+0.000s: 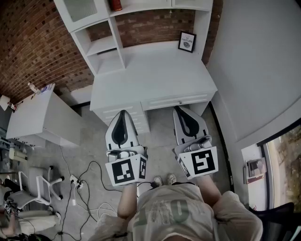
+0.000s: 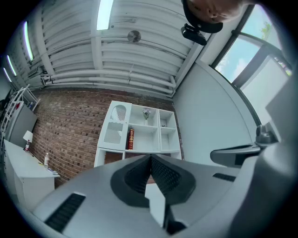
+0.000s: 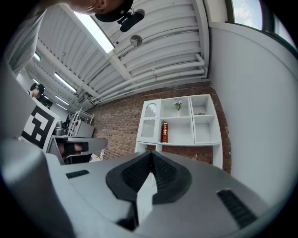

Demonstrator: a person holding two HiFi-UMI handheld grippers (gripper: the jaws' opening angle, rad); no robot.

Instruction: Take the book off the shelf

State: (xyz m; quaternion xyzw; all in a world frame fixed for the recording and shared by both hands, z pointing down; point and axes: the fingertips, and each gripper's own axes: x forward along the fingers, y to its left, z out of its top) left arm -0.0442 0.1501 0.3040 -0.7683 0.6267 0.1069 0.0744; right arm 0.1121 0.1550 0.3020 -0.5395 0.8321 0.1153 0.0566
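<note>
The red book (image 2: 131,138) stands upright in a middle compartment of the white shelf unit (image 2: 167,139) on the brick wall; it also shows in the right gripper view as the book (image 3: 164,132) and at the top edge of the head view as the book (image 1: 115,4). My left gripper (image 1: 123,113) and right gripper (image 1: 180,109) hang side by side in front of the white desk (image 1: 155,77), well short of the shelf. Both are shut with nothing between the jaws, as seen at the left gripper (image 2: 150,158) and the right gripper (image 3: 151,155).
A framed picture (image 1: 186,41) leans at the desk's back right. A white side table (image 1: 33,115) stands at the left, with a chair (image 1: 40,188) and cables (image 1: 87,181) on the floor. A small vase of flowers (image 2: 146,114) sits in a compartment above the book. A grey wall (image 1: 263,70) runs along the right.
</note>
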